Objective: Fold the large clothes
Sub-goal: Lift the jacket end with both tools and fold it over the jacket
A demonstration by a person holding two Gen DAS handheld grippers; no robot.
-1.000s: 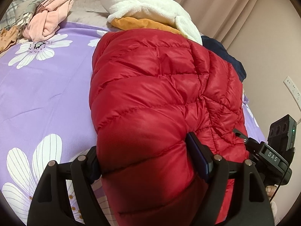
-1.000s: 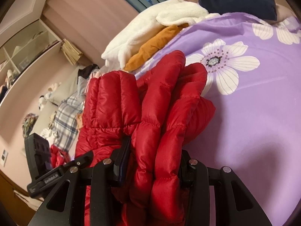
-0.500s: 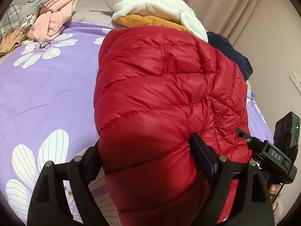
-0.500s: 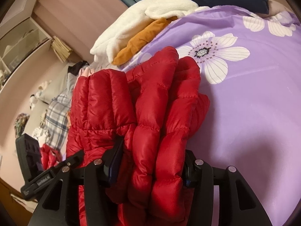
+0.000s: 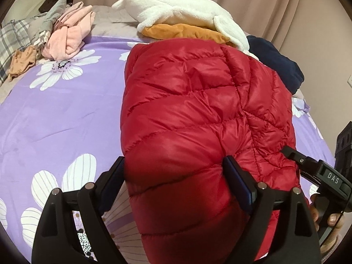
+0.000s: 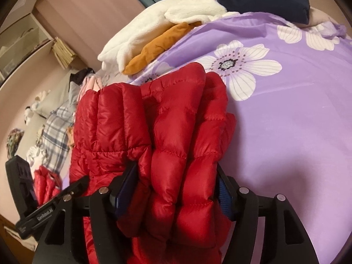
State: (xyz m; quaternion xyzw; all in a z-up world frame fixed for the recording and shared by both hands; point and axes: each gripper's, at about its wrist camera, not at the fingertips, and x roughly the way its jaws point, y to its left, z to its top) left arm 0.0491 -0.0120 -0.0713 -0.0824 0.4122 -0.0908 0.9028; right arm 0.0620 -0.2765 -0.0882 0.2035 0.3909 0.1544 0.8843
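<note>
Behind red jacket [image 5: 198, 114], white fleece [image 5: 180, 13], navy garment [image 5: 277, 63]

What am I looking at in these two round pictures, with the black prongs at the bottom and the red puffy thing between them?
No robot is here. A person holds a hand-held two-finger gripper in each hand, and each gripper carries a wide-angle camera that looks along its fingers, hence the round, bent pictures. One picture is from the left gripper, the other from the right gripper.

Both grippers have a folded red down jacket between their fingers. The right gripper's jaws are opening and the padding still bulges between them; the left gripper's stand wide around the bulk.

The jacket lies on a bed with a purple flowered sheet. At the far side are a white fleece on an orange garment, a navy garment and a pink one. The right gripper's body also shows at the edge of the left picture.
</note>
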